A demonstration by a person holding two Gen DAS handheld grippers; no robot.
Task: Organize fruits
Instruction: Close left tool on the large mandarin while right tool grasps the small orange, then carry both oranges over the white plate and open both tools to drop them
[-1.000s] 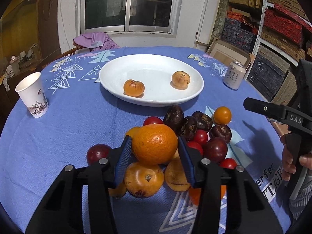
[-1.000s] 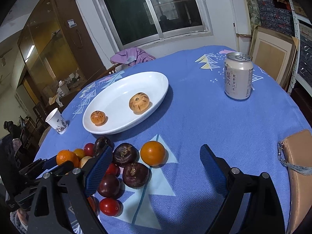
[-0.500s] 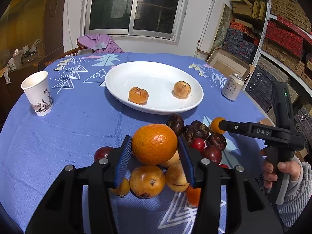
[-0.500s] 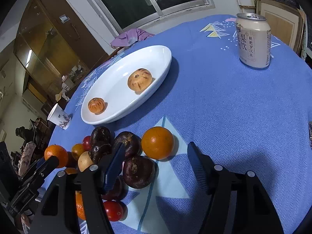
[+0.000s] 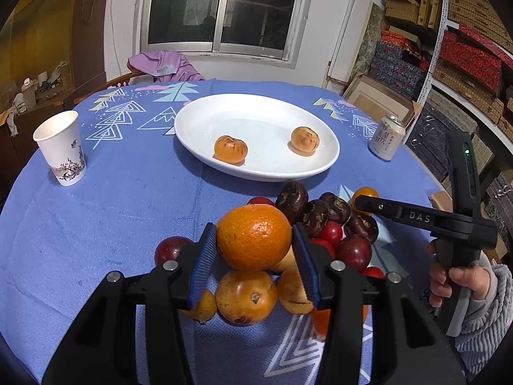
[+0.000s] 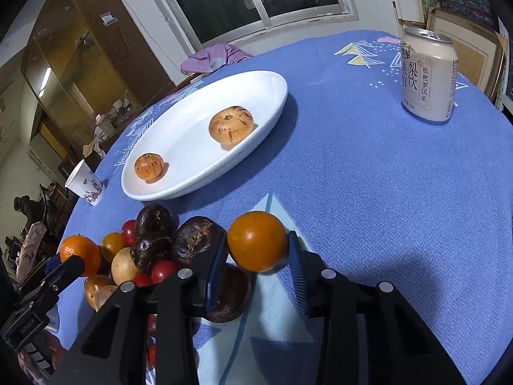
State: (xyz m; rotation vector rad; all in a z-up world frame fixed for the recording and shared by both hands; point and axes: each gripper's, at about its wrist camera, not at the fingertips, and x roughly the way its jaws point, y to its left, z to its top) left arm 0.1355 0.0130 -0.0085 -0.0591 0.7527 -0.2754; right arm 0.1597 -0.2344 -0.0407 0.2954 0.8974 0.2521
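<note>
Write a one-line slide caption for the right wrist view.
Right hand-held gripper closing around a smooth orange fruit beside the fruit pile, white plate beyond.

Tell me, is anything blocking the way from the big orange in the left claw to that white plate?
Nothing visible does. The big orange sits raised in the left gripper, above the fruit pile. Between that pile and the white plate lies only bare blue tablecloth, and the plate has open room between its two fruits.

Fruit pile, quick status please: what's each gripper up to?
Left gripper clamps big orange. Right gripper closing around small orange fruit. Plate path clear.
</note>
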